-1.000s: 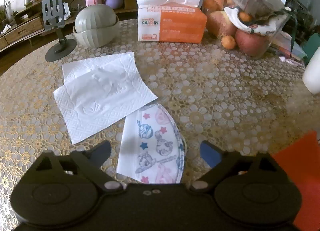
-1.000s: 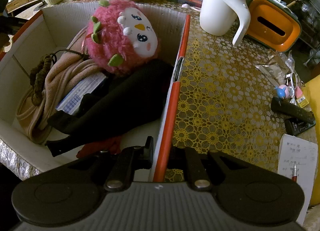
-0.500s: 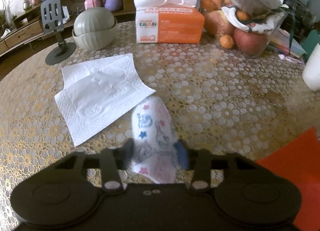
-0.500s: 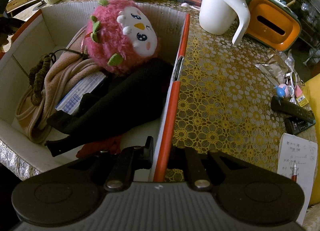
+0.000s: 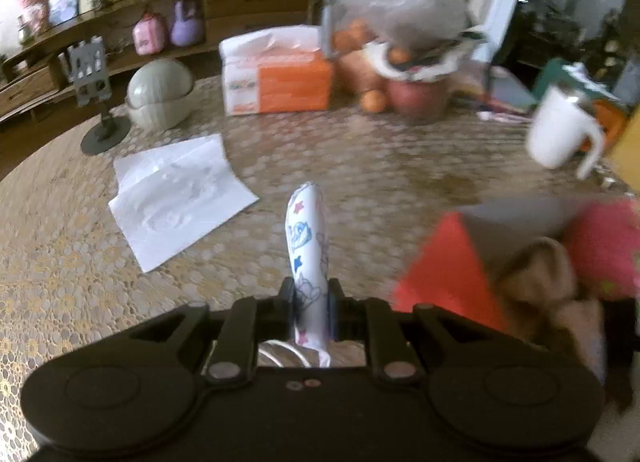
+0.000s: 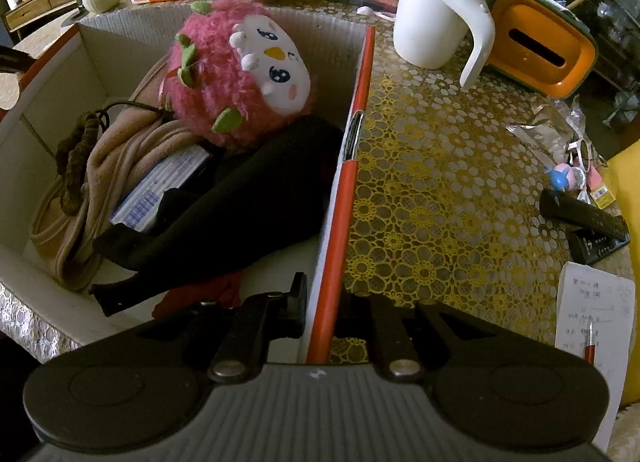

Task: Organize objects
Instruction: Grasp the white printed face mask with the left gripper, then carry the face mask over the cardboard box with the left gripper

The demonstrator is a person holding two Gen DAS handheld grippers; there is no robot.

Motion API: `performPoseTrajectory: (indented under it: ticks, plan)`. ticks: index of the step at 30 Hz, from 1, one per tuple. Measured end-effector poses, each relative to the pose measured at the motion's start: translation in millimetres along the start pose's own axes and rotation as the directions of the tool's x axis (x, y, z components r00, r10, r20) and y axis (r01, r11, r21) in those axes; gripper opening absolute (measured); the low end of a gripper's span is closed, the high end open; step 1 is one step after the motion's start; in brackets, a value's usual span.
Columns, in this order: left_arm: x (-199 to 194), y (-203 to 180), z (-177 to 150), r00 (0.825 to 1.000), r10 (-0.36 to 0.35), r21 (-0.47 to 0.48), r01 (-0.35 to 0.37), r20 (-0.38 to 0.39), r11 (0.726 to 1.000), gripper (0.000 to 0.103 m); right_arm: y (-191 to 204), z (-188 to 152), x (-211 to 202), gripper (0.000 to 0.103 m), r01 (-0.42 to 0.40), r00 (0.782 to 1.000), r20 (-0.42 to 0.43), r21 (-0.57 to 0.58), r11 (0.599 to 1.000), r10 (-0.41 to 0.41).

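Observation:
My left gripper is shut on a white face mask printed with cartoon figures and stars; it holds the mask upright above the table. A red-edged cardboard box lies to its right. My right gripper is shut on the red right wall of the box. Inside the box are a pink plush toy, a black garment, a beige cloth and a printed packet.
White tissues lie on the patterned table at the left. Behind stand a tissue pack, a grey-green lidded bowl, a phone stand and a fruit bag. A white mug, an orange box and remotes lie right of the box.
My left gripper has shut on the mask, lifted it off the table and swung right, so the box has come into its view. My right gripper has not moved.

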State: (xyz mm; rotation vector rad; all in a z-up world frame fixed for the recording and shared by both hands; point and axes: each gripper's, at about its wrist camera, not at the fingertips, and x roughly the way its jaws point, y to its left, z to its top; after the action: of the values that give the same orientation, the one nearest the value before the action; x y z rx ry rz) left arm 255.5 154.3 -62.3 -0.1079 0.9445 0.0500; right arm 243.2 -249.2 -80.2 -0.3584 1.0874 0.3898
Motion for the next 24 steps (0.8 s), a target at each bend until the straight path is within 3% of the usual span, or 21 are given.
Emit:
performPoseTrajectory:
  ticks: [12,24]
  plan:
    - [-70.7,-69.7,-17.5,0.994,-0.102,0.124,0.096,0.047,0.988,0.013,4.6,-0.3,-2.5,0.011,0.013,1.000,0.011,-0.003,1.000,-0.013]
    - [-69.8,-132.5,-26.8,0.995,-0.095,0.261,0.084,0.030,0.962,0.016,4.6,-0.3,-2.7,0.011,0.019,1.000,0.016,-0.013,1.000,-0.019]
